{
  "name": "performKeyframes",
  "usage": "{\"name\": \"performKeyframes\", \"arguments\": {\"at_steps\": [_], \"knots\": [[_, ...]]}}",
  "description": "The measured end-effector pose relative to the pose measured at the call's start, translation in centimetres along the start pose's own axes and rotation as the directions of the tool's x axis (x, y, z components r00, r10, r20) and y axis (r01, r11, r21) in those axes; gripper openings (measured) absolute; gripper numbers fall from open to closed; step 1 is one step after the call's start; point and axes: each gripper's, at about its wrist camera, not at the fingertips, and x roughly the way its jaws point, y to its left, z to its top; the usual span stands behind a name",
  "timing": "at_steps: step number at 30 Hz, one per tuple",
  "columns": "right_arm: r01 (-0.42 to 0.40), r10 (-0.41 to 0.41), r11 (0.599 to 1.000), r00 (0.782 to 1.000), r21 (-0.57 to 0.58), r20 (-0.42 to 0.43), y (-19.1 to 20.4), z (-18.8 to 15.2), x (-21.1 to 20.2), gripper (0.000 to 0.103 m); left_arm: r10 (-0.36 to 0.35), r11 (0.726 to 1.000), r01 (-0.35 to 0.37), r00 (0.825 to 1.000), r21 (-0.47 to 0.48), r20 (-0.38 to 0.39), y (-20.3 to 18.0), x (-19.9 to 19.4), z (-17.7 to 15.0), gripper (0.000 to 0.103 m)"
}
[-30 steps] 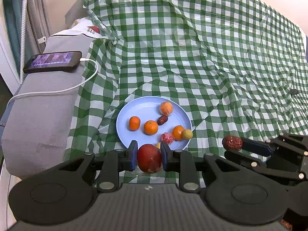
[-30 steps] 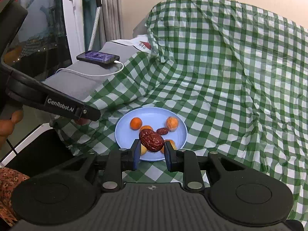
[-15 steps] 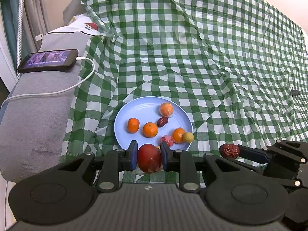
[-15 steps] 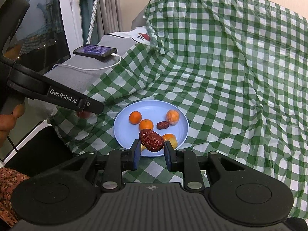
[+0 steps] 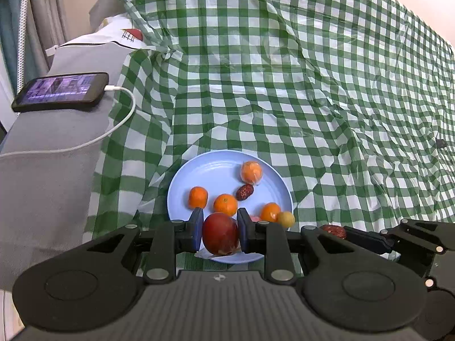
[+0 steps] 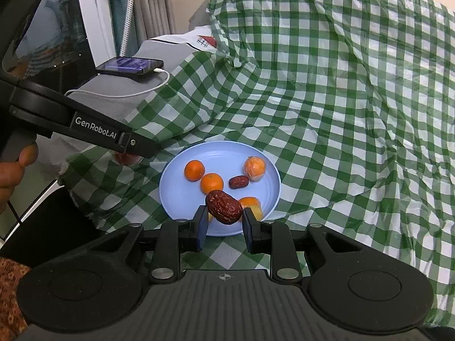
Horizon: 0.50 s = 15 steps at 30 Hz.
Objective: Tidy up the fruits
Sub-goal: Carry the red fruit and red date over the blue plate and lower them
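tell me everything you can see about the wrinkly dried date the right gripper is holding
The dried red date is dark reddish brown, oval, with deeply wrinkled, slightly glossy skin. It lies tilted, its long axis running across the right gripper, pinched at the blue fingertips and sticking out above them. It hangs in the air in front of the near rim of the blue plate, touching only the gripper. In the left wrist view only part of it shows.

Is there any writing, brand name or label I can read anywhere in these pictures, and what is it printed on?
"GenRobot.AI": white lettering on the black side of the left gripper, seen from the right wrist camera.
The phone screen is lit, but whatever it shows is too small and blurred to read.
The white cloth behind the phone carries a small red house drawing, with no readable words.
Nothing else legible.
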Motion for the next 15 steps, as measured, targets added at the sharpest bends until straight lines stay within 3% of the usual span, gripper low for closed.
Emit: {"name": "performKeyframes", "arguments": {"at_steps": [15], "knots": [[-0.005,0.006,0.999,0.999,0.035,-0.039,-1.4,2.4,6.1,0.027,0.019,1.0,-0.019,0.999,0.015,-0.047,0.7,6.3,3.2,0.028]]}}
